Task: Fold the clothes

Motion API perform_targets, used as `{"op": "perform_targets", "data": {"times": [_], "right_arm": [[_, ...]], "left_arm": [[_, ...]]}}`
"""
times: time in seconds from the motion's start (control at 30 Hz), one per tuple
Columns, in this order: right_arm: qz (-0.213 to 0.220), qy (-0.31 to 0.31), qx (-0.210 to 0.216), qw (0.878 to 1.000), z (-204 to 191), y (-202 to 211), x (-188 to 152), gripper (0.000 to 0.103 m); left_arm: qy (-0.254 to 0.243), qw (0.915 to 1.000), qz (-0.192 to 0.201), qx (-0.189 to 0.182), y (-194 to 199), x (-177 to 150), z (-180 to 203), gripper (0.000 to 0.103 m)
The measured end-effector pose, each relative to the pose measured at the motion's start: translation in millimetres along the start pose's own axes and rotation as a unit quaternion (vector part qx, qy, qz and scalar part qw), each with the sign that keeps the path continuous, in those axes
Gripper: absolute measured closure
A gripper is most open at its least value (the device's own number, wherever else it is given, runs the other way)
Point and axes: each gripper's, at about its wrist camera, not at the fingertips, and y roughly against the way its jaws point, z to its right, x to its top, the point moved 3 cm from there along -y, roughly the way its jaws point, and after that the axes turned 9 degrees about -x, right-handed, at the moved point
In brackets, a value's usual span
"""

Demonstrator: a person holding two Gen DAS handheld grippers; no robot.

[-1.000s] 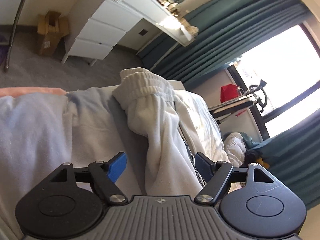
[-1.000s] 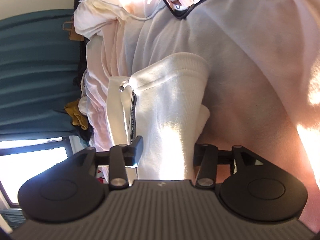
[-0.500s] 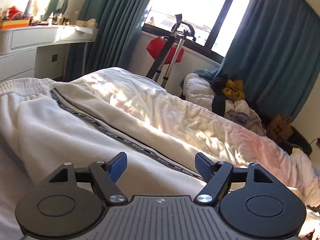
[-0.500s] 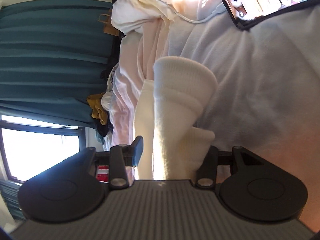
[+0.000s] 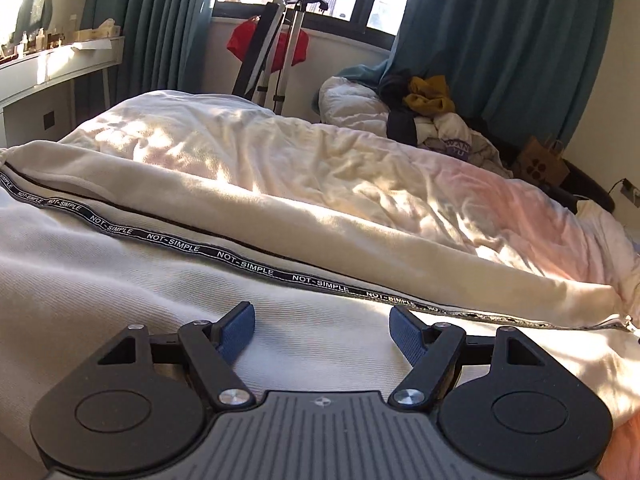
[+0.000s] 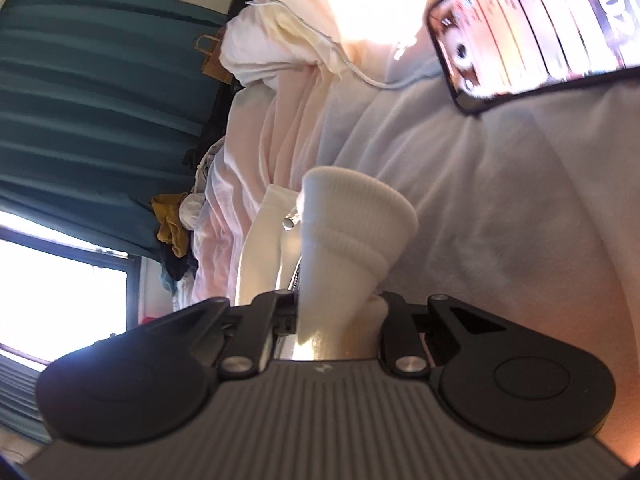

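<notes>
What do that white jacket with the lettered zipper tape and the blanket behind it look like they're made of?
The white jacket looks like a knit cotton-type jersey: fine ribbing, matte, with a thick ribbed cuff. Its zipper tape seems woven, black with printed white lettering. The cream blanket looks like soft, fuzzy fleece, though the exact fibre can't be told.

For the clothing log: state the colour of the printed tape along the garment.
Black tape with white lettering; left wrist view.

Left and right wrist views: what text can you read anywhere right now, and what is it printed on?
"NOT-SIMPLE", repeated along the black tape on the white garment spread on the bed.
"WAN...", purple letters on a crumpled item in the clothes pile; the rest is hidden.
Large digits, roughly "07", on the phone screen; cut off and blurred, so not certain.
Smaller phone lines: too blurred to read.
</notes>
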Motion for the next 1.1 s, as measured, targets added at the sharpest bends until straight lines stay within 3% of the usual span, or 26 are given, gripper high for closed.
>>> {"op": "perform_targets", "data": {"times": [0.33, 0.47, 0.67, 0.97, 1.1], "right_arm": [[0.071, 0.112, 0.022, 0.991, -64.9, 44.7, -12.6, 0.088], [0.110, 0.195, 0.028, 0.974, -108.6, 69.4, -34.6, 0.088], [0.151, 0.253, 0.061, 0.954, -167.1, 114.0, -75.2, 0.088], [0.200, 0.402, 0.106, 0.887, -251.7, 163.4, -187.1, 0.088], [0.219, 0.482, 0.108, 0.841, -266.1, 170.9, -259.5, 0.088]], "left_arm": [[-0.033, 0.9993, -0.017, -0.005, 2.5, -3.7, -2.7, 0.027], [-0.028, 0.9994, -0.014, -0.018, 7.8, -0.5, -6.1, 0.027], [0.022, 0.9984, -0.001, -0.052, 19.5, 8.5, -19.6, 0.028], [0.128, 0.9869, 0.049, -0.085, 58.7, 23.4, -52.0, 0.028], [0.154, 0.9818, 0.072, -0.086, 67.6, 29.3, -65.0, 0.028]]}}
